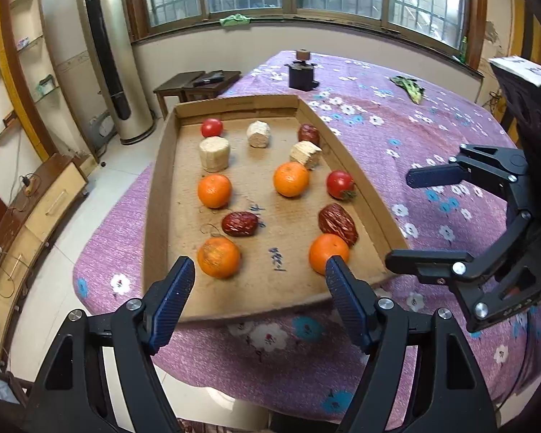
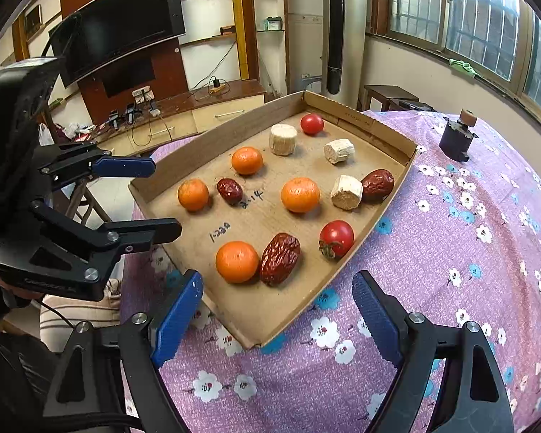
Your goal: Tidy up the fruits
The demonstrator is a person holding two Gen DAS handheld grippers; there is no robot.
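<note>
A shallow cardboard tray (image 1: 162, 195) (image 2: 184, 166) on a purple flowered tablecloth holds several oranges (image 1: 219, 257) (image 2: 236, 261), three red dates (image 1: 240, 223) (image 2: 280, 258), two tomatoes (image 1: 339, 184) (image 2: 337, 238) and three pale cut chunks (image 1: 214, 153) (image 2: 346, 192). My left gripper (image 1: 259, 270) is open and empty, hovering over the tray's near edge. My right gripper (image 2: 277, 285) is open and empty, above the tray's near corner. Each gripper also shows in the other's view: the right gripper (image 1: 411, 220), the left gripper (image 2: 162, 198).
A dark cup-like object (image 1: 301, 74) (image 2: 458, 137) stands at the table's far end. A green leafy scrap (image 1: 409, 88) lies on the cloth. A tall air conditioner (image 1: 108, 54), a TV cabinet (image 2: 205, 112) and a low stool (image 1: 194, 84) stand beyond the table.
</note>
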